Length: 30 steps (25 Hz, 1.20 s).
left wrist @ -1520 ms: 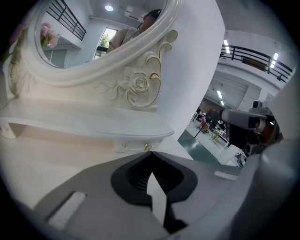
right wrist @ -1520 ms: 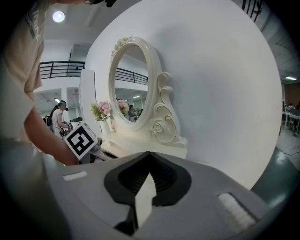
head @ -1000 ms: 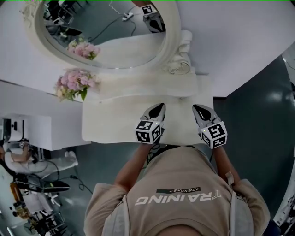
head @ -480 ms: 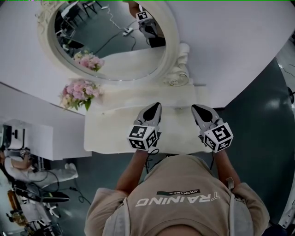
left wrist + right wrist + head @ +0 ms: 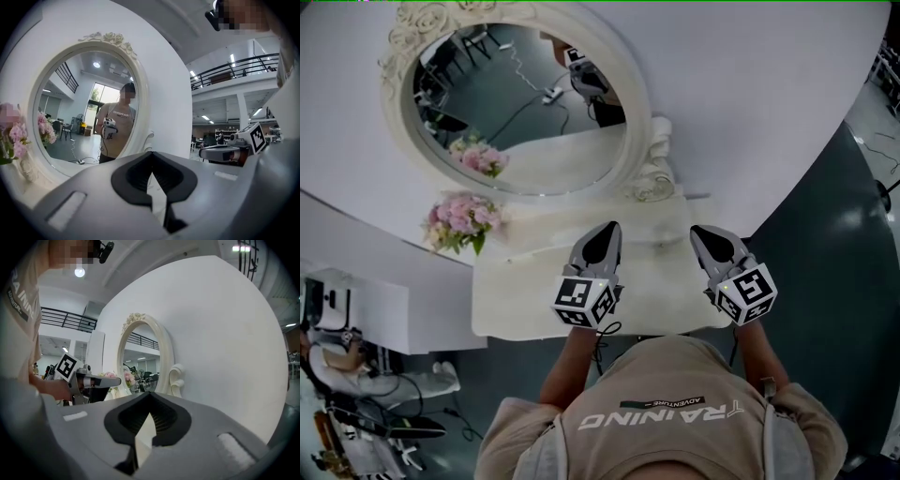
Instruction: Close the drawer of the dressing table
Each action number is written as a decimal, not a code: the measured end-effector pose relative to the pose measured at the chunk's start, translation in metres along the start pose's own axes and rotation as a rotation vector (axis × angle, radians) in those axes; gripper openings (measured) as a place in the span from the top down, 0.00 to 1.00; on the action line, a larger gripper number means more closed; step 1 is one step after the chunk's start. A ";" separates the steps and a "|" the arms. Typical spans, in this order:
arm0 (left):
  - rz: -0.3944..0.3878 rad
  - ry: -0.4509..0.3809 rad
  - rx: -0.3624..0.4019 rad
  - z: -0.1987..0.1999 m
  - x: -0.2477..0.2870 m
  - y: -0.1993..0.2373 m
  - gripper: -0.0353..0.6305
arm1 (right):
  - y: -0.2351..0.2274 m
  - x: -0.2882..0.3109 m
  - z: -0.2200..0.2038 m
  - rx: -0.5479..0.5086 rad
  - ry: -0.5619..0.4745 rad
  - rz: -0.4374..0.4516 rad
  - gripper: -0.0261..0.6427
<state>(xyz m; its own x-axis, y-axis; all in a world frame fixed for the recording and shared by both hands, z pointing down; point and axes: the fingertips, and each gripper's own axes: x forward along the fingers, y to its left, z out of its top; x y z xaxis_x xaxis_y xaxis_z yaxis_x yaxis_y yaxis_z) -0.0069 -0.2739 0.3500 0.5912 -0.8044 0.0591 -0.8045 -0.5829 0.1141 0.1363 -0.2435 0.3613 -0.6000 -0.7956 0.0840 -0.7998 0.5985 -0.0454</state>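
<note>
Above dressing table (image 5: 520, 277) edge: closed grippers (image 5: 608, 227) (image 5: 699, 231)

Background stuff only: a bunch of pink flowers (image 5: 459, 222) sits off to the left of the left gripper (image 5: 605, 230), slightly ahead of it. Ahead of both tips there's a big oval mirror (image 5: 516, 103) in a curly cream frame, with the flowers doubled in the glass. A plain white curved wall (image 5: 750, 94) stands behind it and carries on past the right gripper (image 5: 703, 234). Dark grey floor (image 5: 834, 244) lies out to that gripper's right. Far left and behind the left gripper are a white cabinet (image 5: 366, 300), a person (image 5: 337, 361) and a black cable (image 5: 461, 377). In the left gripper view, a railed balcony (image 5: 234, 75) shows up high on the right.
</note>
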 end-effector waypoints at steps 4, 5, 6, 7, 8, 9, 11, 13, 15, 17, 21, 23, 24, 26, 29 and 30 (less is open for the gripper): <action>-0.013 -0.016 0.031 0.012 0.001 -0.007 0.92 | -0.001 -0.006 0.013 -0.057 -0.026 -0.027 0.96; -0.015 -0.016 0.032 0.013 0.002 -0.008 0.92 | -0.002 -0.006 0.014 -0.067 -0.029 -0.031 0.96; -0.016 -0.014 0.031 0.013 0.003 -0.009 0.92 | -0.002 -0.006 0.016 -0.075 -0.030 -0.034 0.96; -0.017 -0.010 0.029 0.011 0.003 -0.010 0.92 | -0.003 -0.006 0.016 -0.080 -0.031 -0.036 0.96; -0.018 -0.005 0.029 0.009 0.003 -0.010 0.92 | -0.004 -0.006 0.016 -0.083 -0.031 -0.038 0.96; -0.018 0.001 0.029 0.007 0.003 -0.011 0.92 | -0.004 -0.006 0.016 -0.085 -0.031 -0.039 0.96; -0.017 0.013 0.032 0.003 0.003 -0.010 0.92 | -0.006 -0.005 0.016 -0.091 -0.034 -0.045 0.96; -0.012 0.021 0.031 0.001 0.003 -0.007 0.92 | -0.006 -0.004 0.016 -0.099 -0.035 -0.049 0.96; -0.008 0.025 0.020 -0.001 0.002 -0.004 0.92 | -0.005 -0.003 0.016 -0.104 -0.032 -0.044 0.96; -0.004 0.032 0.014 -0.005 0.002 -0.004 0.92 | -0.004 -0.002 0.014 -0.105 -0.027 -0.037 0.96; -0.009 0.053 0.009 -0.012 0.006 -0.007 0.92 | -0.004 -0.001 0.011 -0.107 -0.022 -0.036 0.96; -0.009 0.058 0.022 -0.013 0.008 -0.008 0.92 | -0.006 -0.001 0.010 -0.107 -0.019 -0.039 0.96; -0.007 0.059 0.029 -0.013 0.008 -0.008 0.92 | -0.007 0.000 0.009 -0.108 -0.016 -0.038 0.96; -0.005 0.060 0.036 -0.014 0.008 -0.008 0.92 | -0.007 0.003 0.007 -0.109 -0.010 -0.033 0.96; 0.000 0.063 0.034 -0.016 0.008 -0.006 0.92 | -0.006 0.004 0.005 -0.124 -0.003 -0.032 0.96; -0.001 0.066 0.026 -0.017 0.009 -0.005 0.92 | -0.006 0.004 0.005 -0.129 -0.001 -0.033 0.96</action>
<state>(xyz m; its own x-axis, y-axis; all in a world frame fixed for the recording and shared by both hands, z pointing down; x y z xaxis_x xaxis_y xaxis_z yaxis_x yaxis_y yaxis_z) 0.0036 -0.2760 0.3666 0.5935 -0.7951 0.1246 -0.8048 -0.5870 0.0879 0.1385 -0.2512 0.3570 -0.5738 -0.8148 0.0825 -0.8105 0.5795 0.0858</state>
